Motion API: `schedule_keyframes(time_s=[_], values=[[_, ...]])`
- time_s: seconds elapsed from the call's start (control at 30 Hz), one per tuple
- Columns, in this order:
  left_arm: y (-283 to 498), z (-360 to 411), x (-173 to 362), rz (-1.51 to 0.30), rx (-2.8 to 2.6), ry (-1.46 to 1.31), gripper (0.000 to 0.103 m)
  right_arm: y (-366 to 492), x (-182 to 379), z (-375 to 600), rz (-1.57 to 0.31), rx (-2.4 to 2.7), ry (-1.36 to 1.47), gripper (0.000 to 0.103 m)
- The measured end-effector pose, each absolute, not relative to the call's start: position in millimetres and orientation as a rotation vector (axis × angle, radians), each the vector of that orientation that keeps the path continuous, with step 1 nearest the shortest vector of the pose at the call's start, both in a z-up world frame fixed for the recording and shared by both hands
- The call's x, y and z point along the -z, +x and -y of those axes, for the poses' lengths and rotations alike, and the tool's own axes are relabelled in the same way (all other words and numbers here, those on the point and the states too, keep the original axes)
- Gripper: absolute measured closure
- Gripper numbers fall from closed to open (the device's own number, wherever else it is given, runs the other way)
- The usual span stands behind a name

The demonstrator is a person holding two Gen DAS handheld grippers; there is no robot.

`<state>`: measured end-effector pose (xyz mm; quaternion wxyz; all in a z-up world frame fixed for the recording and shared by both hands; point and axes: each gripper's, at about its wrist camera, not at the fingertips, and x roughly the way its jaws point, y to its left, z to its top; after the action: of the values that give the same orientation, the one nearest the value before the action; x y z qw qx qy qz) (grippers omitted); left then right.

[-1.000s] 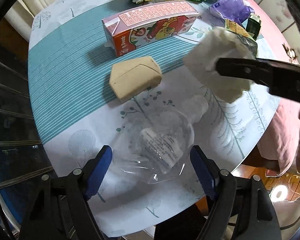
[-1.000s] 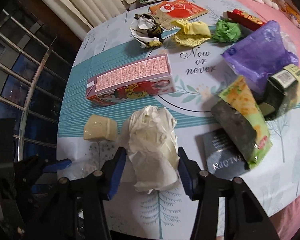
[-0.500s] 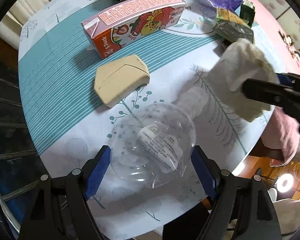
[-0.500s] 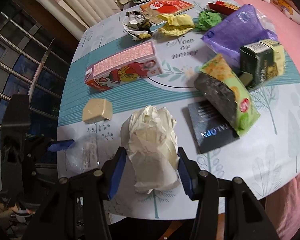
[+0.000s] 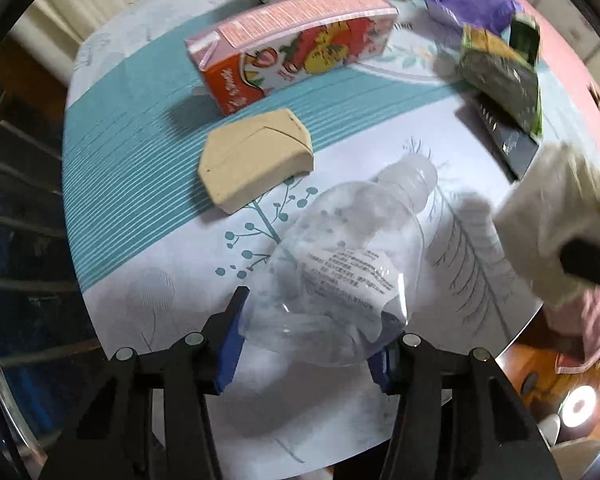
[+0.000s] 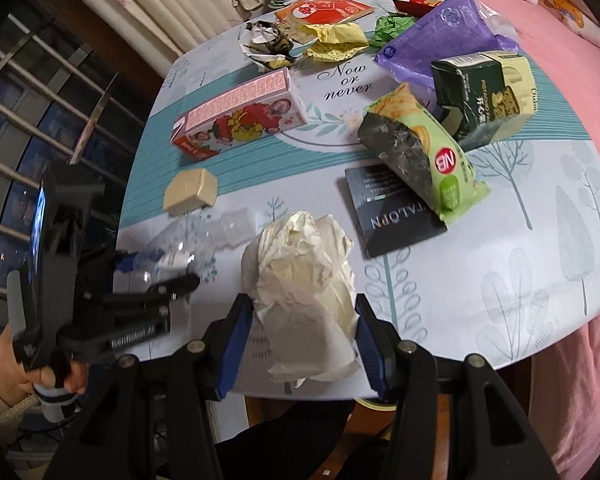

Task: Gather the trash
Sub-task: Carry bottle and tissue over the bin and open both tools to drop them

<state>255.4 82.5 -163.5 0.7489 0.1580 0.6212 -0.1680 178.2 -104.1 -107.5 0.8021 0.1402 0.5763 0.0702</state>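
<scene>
left claw [image 5: 306, 326] clamping clear bottle [image 5: 340, 268], table edge

The wad [image 5: 556, 224] in the left wrist view is motion-blurred, and its right side is cut off by the picture's edge. The bottle [image 5: 340, 272] base covers the inner faces of both blue fingers [image 5: 230, 344]. The label print on the bottle is too small to read. In the right wrist view, the snack bag [image 6: 420, 160] hides part of the black packet [image 6: 392, 216]. The left gripper [image 6: 156, 276] hides the bottle base.
</scene>
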Motion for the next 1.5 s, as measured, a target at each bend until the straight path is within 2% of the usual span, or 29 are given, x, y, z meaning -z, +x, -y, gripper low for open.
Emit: schedule_keyframes(time_s=[0.2, 0.53, 0.77, 1.07, 1.3, 1.5], values=[[219.8, -86.5, 142.1, -1.301, 0.275, 0.218, 0.053, 146.3, 101.3, 122.0, -1.211, -0.180, 0.294, 0.053], [130.8, -51.6, 98.9, -1.205, 0.249, 0.022, 0.053, 80.4, 95.9, 158.7, -1.204, -0.226, 0.248, 0.054], [57.0, -20.8, 108.0, -1.191, 0.270, -0.023, 0.053, 34.3, 127.8, 184.4, -1.271, -0.234, 0.222, 0.054], [7.6, 13.2, 188.3, -1.302, 0.270, 0.046, 0.053, -2.3, 206.8, 196.7, -1.375, -0.193, 0.247, 0.054], [21.2, 21.0, 300.8, -1.386, 0.245, 0.052, 0.053, 7.4, 311.0, 203.1, -1.415, -0.115, 0.283, 0.054], [42.1, 28.6, 389.5, -1.370, 0.222, 0.078, 0.052, 33.0, 406.1, 199.3, -1.419, -0.084, 0.283, 0.052]])
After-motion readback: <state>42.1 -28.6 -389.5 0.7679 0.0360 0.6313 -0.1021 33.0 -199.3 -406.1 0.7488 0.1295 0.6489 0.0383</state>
